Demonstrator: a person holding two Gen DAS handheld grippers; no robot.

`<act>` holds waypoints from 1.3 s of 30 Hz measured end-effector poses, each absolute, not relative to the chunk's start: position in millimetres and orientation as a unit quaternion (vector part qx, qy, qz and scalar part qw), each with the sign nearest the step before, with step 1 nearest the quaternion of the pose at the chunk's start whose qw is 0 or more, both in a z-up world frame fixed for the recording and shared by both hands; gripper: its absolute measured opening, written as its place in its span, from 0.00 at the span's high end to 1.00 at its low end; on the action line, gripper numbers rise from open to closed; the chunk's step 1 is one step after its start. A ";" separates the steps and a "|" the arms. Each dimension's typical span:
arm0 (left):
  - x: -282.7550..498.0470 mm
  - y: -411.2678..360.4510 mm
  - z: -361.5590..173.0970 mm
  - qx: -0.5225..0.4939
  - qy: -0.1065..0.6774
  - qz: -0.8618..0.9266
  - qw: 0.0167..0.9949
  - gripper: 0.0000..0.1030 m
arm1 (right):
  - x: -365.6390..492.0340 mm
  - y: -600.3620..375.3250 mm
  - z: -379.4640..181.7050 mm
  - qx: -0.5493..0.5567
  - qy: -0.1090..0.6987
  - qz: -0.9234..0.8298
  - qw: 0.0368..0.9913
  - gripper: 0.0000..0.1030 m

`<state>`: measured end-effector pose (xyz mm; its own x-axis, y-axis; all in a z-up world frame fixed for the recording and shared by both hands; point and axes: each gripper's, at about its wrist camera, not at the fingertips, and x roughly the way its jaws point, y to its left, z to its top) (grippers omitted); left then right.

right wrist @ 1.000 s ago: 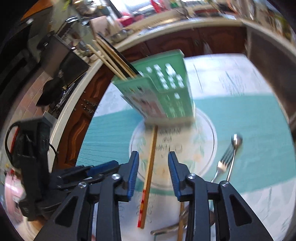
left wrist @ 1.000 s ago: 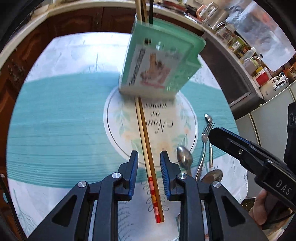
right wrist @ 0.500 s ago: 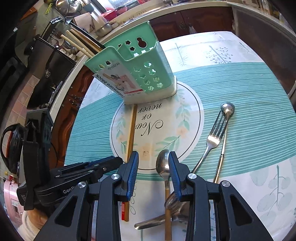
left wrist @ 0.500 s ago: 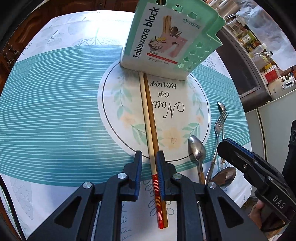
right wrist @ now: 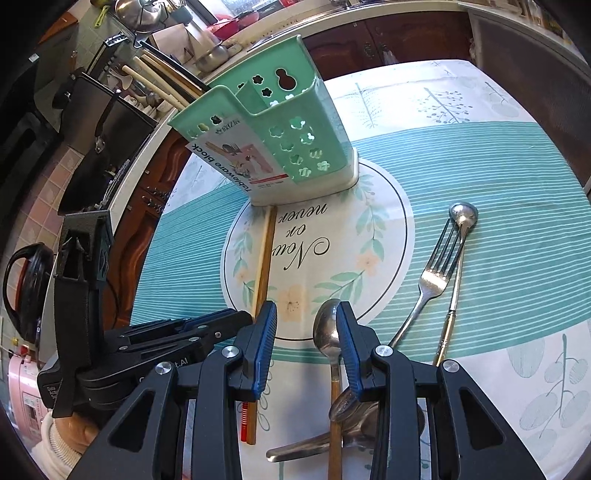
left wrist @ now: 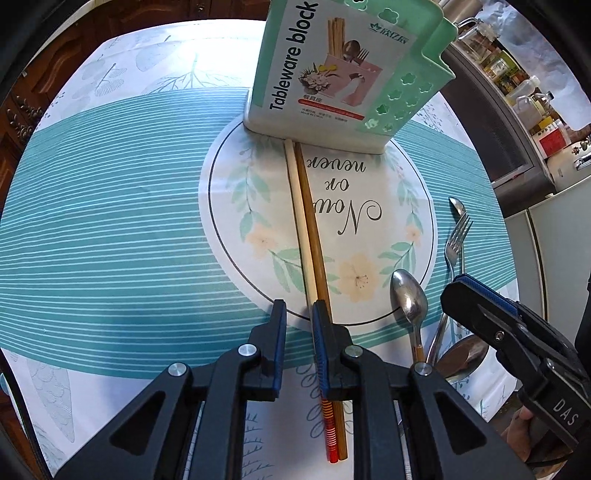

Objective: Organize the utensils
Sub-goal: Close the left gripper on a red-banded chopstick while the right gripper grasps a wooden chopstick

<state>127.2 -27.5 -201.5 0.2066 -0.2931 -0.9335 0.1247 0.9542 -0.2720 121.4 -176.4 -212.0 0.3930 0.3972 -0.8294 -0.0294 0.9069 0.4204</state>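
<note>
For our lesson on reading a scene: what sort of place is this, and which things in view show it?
Most likely a home kitchen: a pot hangs over the counter, bottles and jars line a shelf, and a fork lies on the tablecloth.

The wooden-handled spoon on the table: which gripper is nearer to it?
Right. The right gripper straddles the wooden-handled spoon; the left gripper sits over the chopsticks, beside it.

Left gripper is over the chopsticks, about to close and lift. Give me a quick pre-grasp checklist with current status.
1. left gripper open: ok.
2. chopsticks between the fingers: not ok, they lie against the right finger.
3. Pair together, parallel: ok.
4. Far tips free of the green holder: cannot tell, they end at its base.
5. right gripper apart, over the wooden-handled spoon: ok.
6. Fingers down at table level: cannot tell.
</note>
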 end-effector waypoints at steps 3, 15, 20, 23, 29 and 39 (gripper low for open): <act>128.6 -30.4 -201.4 -0.066 0.617 -0.134 0.773 0.87 | 121.4 -174.9 -212.8 0.169 0.535 0.133 0.817 0.67; 134.2 -54.8 -202.1 -0.020 0.624 -0.123 0.771 0.87 | 118.3 -175.2 -209.4 0.166 0.528 0.134 0.822 0.67; 140.4 -65.1 -203.1 0.021 0.639 -0.106 0.761 0.87 | 116.2 -173.8 -205.1 0.161 0.523 0.139 0.826 0.67; 151.2 -74.5 -203.6 0.059 0.653 -0.097 0.749 0.87 | 116.3 -173.1 -204.4 0.160 0.523 0.142 0.825 0.67; 183.3 -84.9 -205.9 0.075 0.680 -0.090 0.724 0.82 | 114.1 -175.7 -203.3 0.161 0.521 0.143 0.826 0.67; 208.4 -79.9 -208.2 0.062 0.713 -0.094 0.692 0.97 | 115.4 -178.4 -202.7 0.162 0.528 0.141 0.822 0.67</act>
